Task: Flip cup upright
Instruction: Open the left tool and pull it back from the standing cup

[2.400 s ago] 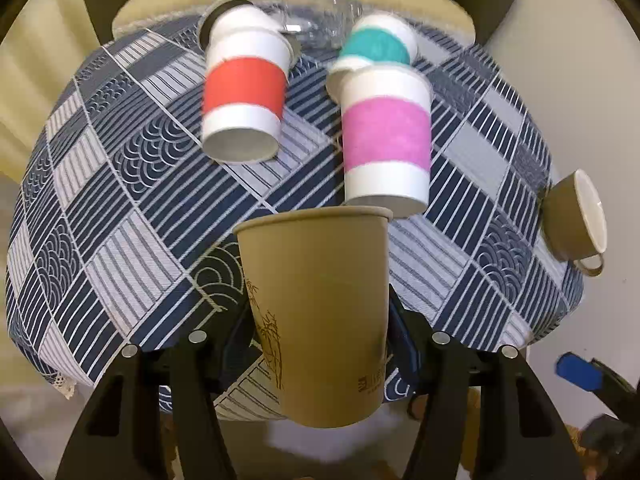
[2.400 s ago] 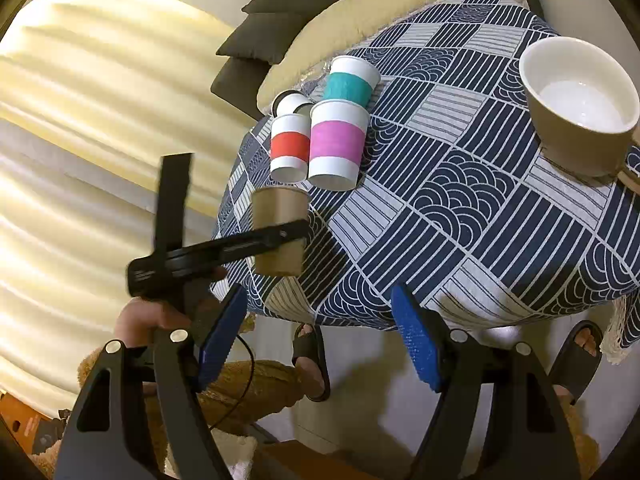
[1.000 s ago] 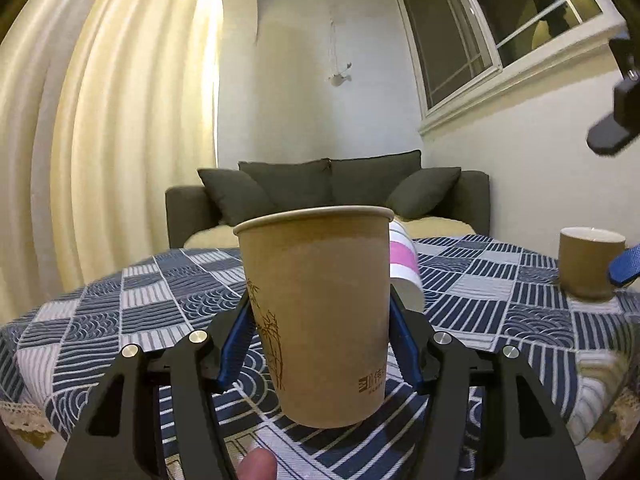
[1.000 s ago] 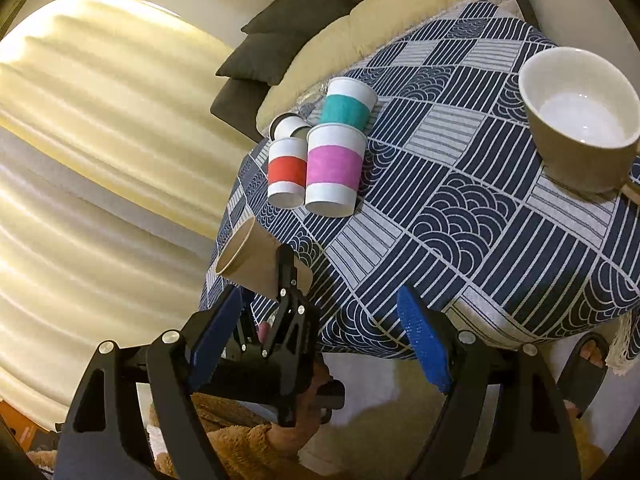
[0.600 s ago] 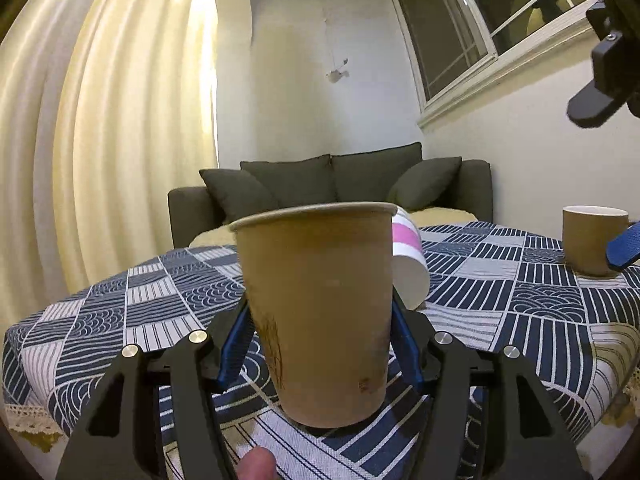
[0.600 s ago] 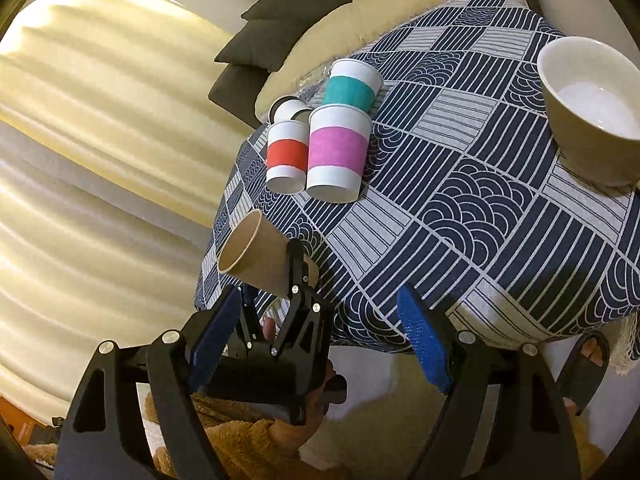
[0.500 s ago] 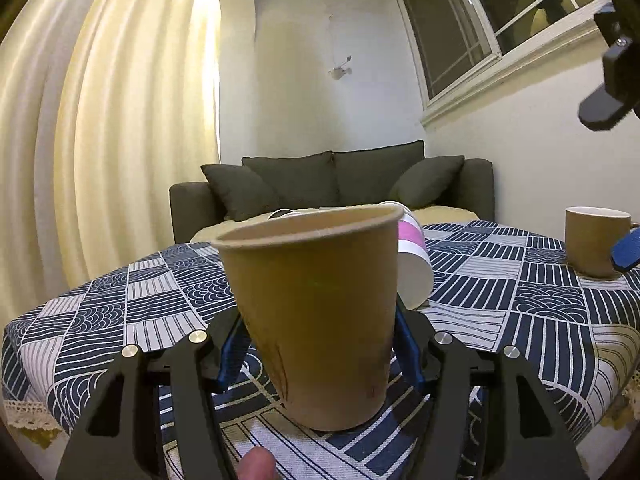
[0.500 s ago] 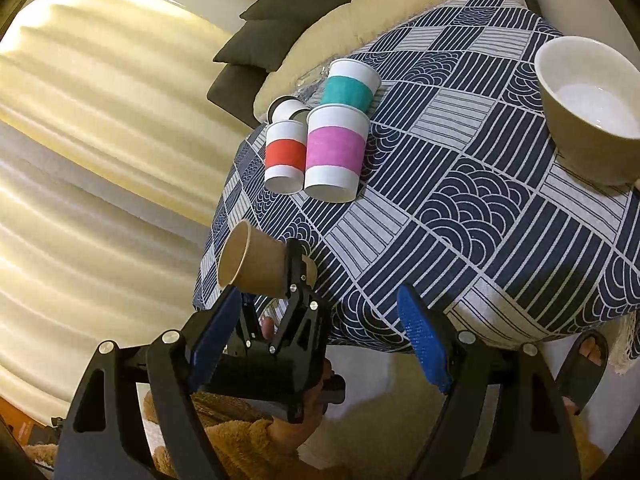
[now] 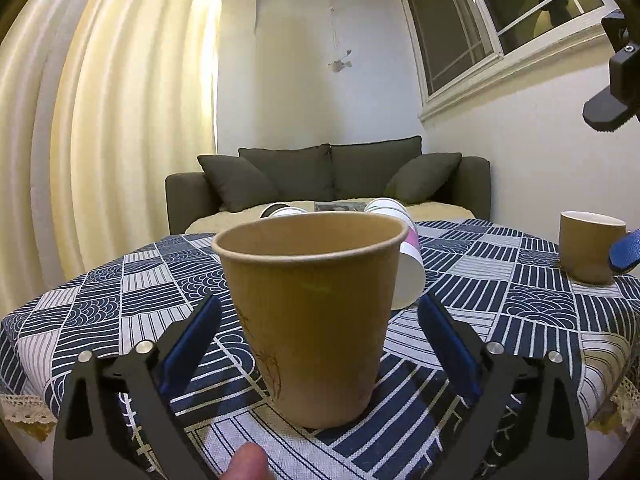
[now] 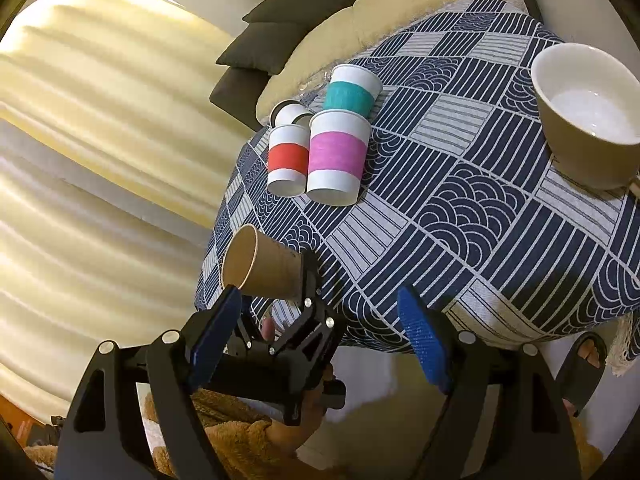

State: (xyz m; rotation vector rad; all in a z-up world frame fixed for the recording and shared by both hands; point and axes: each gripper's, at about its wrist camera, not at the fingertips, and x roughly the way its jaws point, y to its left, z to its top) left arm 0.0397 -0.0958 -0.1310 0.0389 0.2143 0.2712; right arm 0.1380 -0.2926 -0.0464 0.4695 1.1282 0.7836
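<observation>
A brown paper cup stands upright, mouth up, on the patterned tablecloth near the front edge. My left gripper is open, its blue pads apart on either side of the cup without touching it. In the right wrist view the same cup shows at the table's near left edge with the left gripper behind it. My right gripper is open and empty, off the table's near edge.
Cups with pink, red and teal bands lie on their sides further back. A tan mug stands at the right. A dark sofa is behind the table.
My left gripper's jaws have opened and let go of the brown cup, which now stands on the cloth. The right gripper has barely moved.
</observation>
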